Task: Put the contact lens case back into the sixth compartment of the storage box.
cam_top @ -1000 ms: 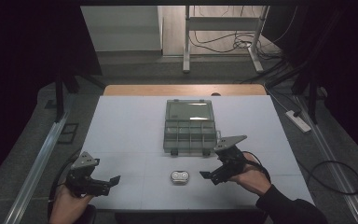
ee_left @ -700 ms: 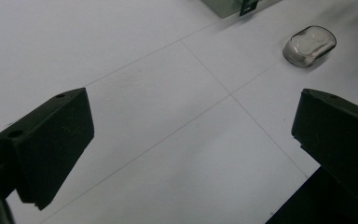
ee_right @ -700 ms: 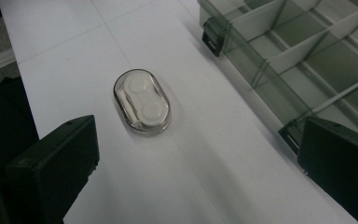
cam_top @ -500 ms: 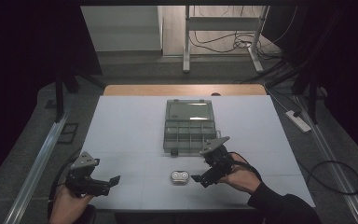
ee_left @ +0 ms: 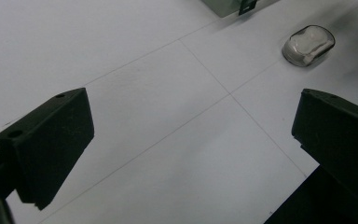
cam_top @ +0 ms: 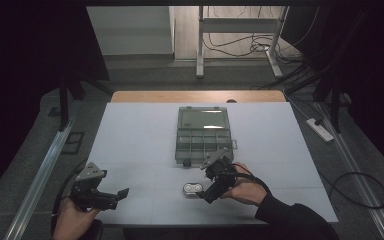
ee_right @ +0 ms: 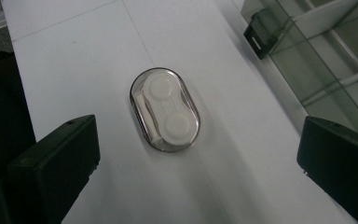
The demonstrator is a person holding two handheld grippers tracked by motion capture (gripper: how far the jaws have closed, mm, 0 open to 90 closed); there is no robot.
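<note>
A small oval clear case [cam_top: 192, 188] holding a white two-cup insert lies on the white table near the front edge. My right gripper [cam_top: 204, 193] is open and tilted down just right of it. In the right gripper view the case [ee_right: 164, 109] lies ahead, between the two spread black jaws of the right gripper [ee_right: 196, 163], untouched. A grey-green compartment box [cam_top: 203, 135] with a clear lid sits behind it at mid-table. My left gripper [cam_top: 121, 194] is held open at the front left, with bare table between its jaws [ee_left: 191, 135], and the case [ee_left: 308, 45] lies far off.
The box's corner and black latch [ee_right: 260, 35] lie close to the right of the case. The white table top [cam_top: 140, 140] ends in a wooden strip at the back. A power strip [cam_top: 320, 130] and cables lie on the floor to the right.
My right gripper has moved left and forward from beside the box to just over the oval case. The left gripper has stayed where it was.
</note>
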